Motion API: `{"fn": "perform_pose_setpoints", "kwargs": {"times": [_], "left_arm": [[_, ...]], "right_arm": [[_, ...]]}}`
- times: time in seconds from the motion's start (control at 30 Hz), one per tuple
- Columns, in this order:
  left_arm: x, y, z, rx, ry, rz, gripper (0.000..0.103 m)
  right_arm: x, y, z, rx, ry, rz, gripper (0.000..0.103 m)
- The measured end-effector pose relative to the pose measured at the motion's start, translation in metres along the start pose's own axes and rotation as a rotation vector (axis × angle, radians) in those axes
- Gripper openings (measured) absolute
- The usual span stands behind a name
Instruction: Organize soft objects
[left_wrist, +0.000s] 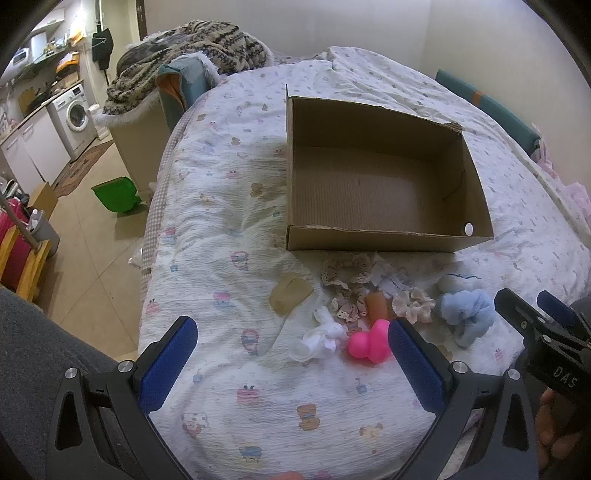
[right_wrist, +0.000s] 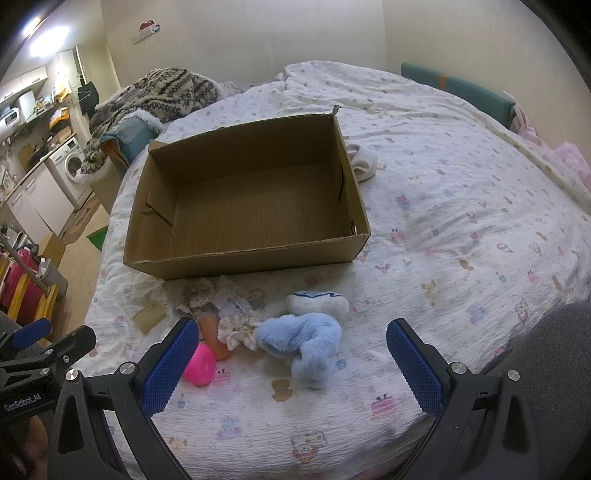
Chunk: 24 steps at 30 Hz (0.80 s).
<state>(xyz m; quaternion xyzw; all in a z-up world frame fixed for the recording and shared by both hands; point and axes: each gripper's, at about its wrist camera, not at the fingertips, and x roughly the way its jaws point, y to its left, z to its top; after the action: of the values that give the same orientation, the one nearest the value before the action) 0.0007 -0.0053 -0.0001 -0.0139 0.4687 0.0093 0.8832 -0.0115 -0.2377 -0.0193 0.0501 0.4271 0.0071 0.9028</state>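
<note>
Bedding printed with small cartoon figures (left_wrist: 229, 229) covers a wide bed, and an open cardboard box (right_wrist: 258, 254) sits on it with nothing inside. Soft objects lie in a loose cluster on the quilt just in front of the box's near wall: a light-blue plush piece (right_wrist: 306, 339), a white pouch with blue stitching (right_wrist: 318, 302) beside it, lace-edged scrunchies (left_wrist: 345, 280), a cream scrunchie (right_wrist: 236, 330), a white plush scrap (left_wrist: 325, 334), an orange item (left_wrist: 377, 306) and a bright pink rounded toy (left_wrist: 369, 341). A tan flat piece (left_wrist: 290, 297) lies slightly apart to the left. The left gripper (left_wrist: 293, 360) hovers near the pink toy, jaws spread wide and holding nothing. The right gripper (right_wrist: 293, 360) hangs over the blue plush, jaws likewise spread and bare.
</note>
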Motion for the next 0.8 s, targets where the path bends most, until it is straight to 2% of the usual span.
{"fn": "perform_pose_setpoints", "kwargs": {"times": [0.8], "left_arm": [[-0.0004,-0.0016,-0.0011,0.0,0.001,-0.004,0.103]], "right_arm": [[0.0003,0.0001,-0.0002,0.001,0.002,0.001,0.103]]}}
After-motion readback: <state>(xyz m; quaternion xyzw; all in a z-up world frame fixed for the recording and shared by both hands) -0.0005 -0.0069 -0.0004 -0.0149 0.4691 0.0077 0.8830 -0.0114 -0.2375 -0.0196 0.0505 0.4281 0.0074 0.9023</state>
